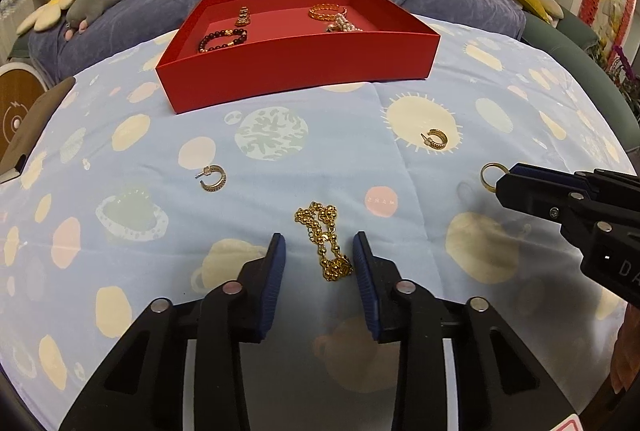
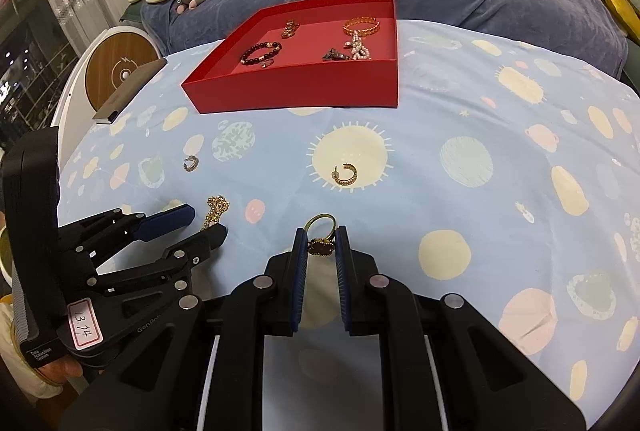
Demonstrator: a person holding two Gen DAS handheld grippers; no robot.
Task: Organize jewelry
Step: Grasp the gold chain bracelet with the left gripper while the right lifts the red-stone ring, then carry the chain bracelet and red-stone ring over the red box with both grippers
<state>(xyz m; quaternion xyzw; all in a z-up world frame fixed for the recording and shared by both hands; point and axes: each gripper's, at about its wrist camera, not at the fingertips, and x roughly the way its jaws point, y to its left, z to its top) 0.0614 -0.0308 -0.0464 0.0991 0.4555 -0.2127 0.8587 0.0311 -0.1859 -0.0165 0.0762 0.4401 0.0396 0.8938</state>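
Bedspread [image 1: 120, 191], pale blue with planets and suns: carries everything listed.

Red tray [image 1: 296, 71], toward the far edge: holds a dark bead bracelet [image 1: 222, 40], a gold bangle [image 1: 327, 11], a pearl piece [image 1: 348, 25] and small gold items.

Left claw [image 1: 319, 251], near edge: blue pads parted on either side of the gold chain [image 1: 324, 239], which lies heaped on the cloth; the right pad is just beside it, grip not evident.

Right claw [image 2: 322, 243], near edge: closed on a gold ring [image 2: 321, 231] with a dark charm.

Two hoop earrings, loose mid-spread: one left [image 1: 214, 178], one right [image 1: 436, 139] on a sun print.
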